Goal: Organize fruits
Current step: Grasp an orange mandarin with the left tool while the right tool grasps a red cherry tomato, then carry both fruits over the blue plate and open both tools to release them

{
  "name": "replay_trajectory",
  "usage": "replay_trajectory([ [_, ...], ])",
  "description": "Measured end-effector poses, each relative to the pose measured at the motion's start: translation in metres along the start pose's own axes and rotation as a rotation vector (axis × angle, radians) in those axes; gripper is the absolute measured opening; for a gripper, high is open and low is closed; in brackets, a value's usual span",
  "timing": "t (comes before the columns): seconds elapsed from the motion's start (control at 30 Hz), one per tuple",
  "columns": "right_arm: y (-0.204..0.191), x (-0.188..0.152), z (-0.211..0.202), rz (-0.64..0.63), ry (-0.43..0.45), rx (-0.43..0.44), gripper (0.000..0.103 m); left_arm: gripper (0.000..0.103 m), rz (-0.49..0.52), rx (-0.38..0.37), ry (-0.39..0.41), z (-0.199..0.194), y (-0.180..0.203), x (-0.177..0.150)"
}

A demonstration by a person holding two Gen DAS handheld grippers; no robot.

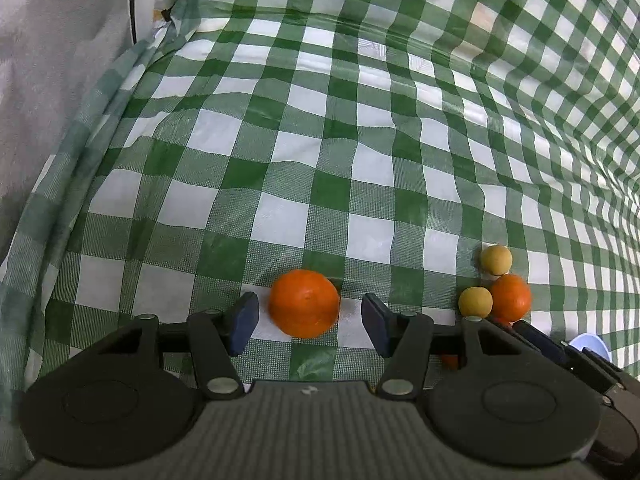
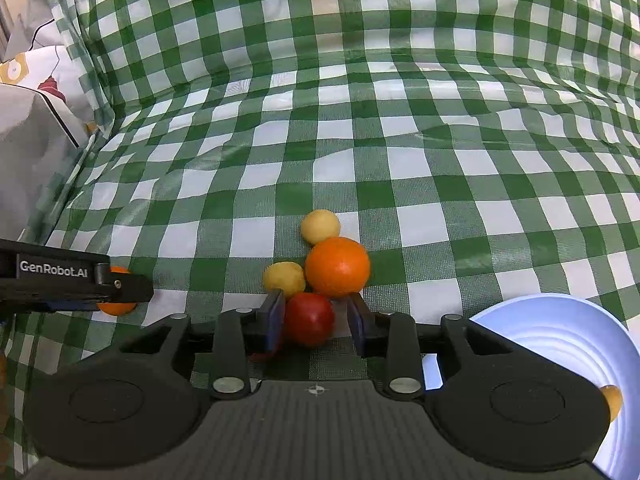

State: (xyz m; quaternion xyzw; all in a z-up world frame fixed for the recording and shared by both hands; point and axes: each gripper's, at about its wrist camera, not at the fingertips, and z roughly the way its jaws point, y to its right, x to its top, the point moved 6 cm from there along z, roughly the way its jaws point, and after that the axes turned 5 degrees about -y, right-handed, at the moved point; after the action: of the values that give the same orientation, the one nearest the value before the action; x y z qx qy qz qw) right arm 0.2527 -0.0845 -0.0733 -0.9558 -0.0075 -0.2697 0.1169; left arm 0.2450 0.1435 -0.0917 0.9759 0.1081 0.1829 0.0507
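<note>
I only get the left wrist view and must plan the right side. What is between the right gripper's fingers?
Observer: A red fruit lies between the fingers of the right gripper.
Operator: Is it clamped?
Observer: No. A gap shows beside the right-hand pad, so the jaws are open.
Operator: And the bowl?
Observer: The bowl lies just right of that gripper, and a small orange fruit shows inside it.
</note>
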Motion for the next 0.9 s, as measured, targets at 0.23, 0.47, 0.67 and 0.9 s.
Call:
replay_trajectory([
  [0.23, -0.001, 0.001, 0.001, -0.03, -0.003, 0.0, 0.035, 0.04, 0.065, 0.041, 0.007, 0.0, 0.003, 0.001],
  [0.47, -0.004, 0.004, -0.005, -0.041, 0.0, 0.027, 0.027, 0.04, 0.093, 0.036, 0.029, -0.012, 0.009, 0.003],
  [0.67, -0.01, 0.012, -0.033, -0.067, 0.07, 0.054, 0.027, 0.04, 0.103, 0.015, 0.055, -0.031, 0.017, 0.003],
  [0.9, -0.002, 0.017, -0.068, -0.078, 0.113, 0.044, 0.027, 0.04, 0.142, 0.0, 0.08, -0.054, 0.032, -0.004],
])
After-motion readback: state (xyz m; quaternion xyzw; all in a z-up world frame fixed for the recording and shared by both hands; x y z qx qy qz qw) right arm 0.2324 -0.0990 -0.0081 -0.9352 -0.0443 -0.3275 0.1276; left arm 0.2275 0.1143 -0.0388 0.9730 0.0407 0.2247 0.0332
